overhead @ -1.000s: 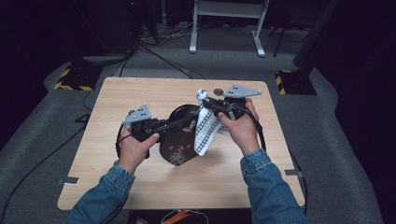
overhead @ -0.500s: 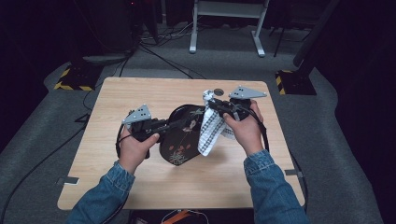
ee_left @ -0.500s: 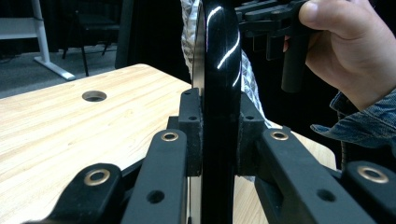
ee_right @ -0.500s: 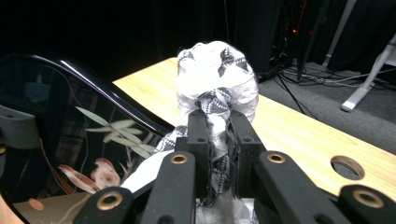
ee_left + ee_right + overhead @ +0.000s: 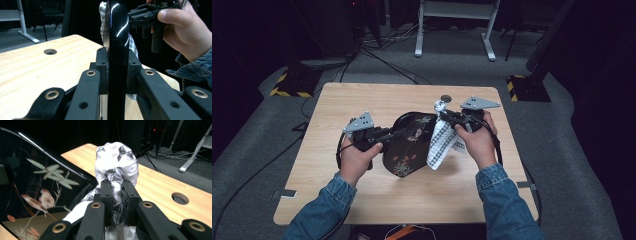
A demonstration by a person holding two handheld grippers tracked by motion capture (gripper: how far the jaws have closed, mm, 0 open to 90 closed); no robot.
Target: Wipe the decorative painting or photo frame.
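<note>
Black lacquered tray with painted bird and leaves [image 5: 407, 145] stands tilted on edge mid-tabletop [image 5: 362, 100], left gripper [image 5: 384, 134] clamped on rim. Right gripper [image 5: 447, 116] pinches white-and-black patterned cloth [image 5: 441, 145]. We keep tray steady, wipe face with even strokes; contact probably light.

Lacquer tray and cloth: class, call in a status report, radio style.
Left hand-held gripper shut on black lacquer tray, tray held on edge. Right hand-held gripper shut on patterned cloth, cloth against tray face. Nothing in the way on the table.
</note>
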